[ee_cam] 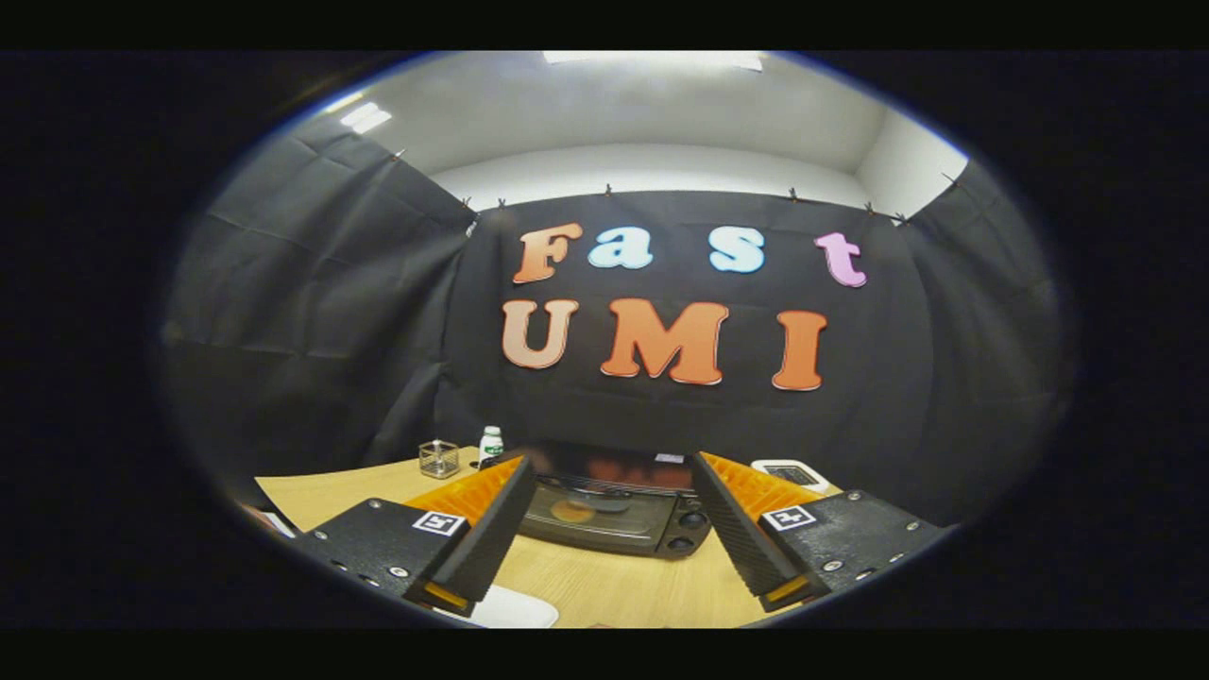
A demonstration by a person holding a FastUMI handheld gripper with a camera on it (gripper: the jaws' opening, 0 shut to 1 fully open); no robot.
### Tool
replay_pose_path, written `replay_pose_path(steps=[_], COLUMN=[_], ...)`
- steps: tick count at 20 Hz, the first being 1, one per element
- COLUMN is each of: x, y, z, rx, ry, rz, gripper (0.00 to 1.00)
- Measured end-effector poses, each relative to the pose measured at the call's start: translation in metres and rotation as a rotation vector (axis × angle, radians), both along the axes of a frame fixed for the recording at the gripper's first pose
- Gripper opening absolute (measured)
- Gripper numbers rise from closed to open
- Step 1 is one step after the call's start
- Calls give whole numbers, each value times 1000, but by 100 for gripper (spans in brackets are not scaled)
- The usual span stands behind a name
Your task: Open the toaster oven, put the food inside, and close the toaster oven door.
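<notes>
The hand-held gripper [609,529] hovers with its fingers spread wide and holding nothing, framing a dark toaster oven [614,510] that sits door shut on the wooden surface [623,590] beyond them, round food [572,511] visible behind its glass.

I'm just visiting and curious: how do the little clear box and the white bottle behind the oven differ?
The clear box is see-through, squat and square; the white bottle is opaque, taller and round, with a green label. Both stand upright on the wooden table, left of the toaster oven, beyond the gripper, whose jaws stand open.
</notes>
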State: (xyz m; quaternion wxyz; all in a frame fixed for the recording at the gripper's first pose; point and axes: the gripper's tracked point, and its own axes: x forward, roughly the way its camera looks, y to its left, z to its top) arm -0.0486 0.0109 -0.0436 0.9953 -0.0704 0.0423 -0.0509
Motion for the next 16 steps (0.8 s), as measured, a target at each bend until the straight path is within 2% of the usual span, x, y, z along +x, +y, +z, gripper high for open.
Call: replay_pose_path(steps=[7, 16], x=[-15, -10], y=[17, -6], z=[36, 36], rx=[-72, -16], ry=[-75, -68], rz=[15, -16], gripper=[100, 99])
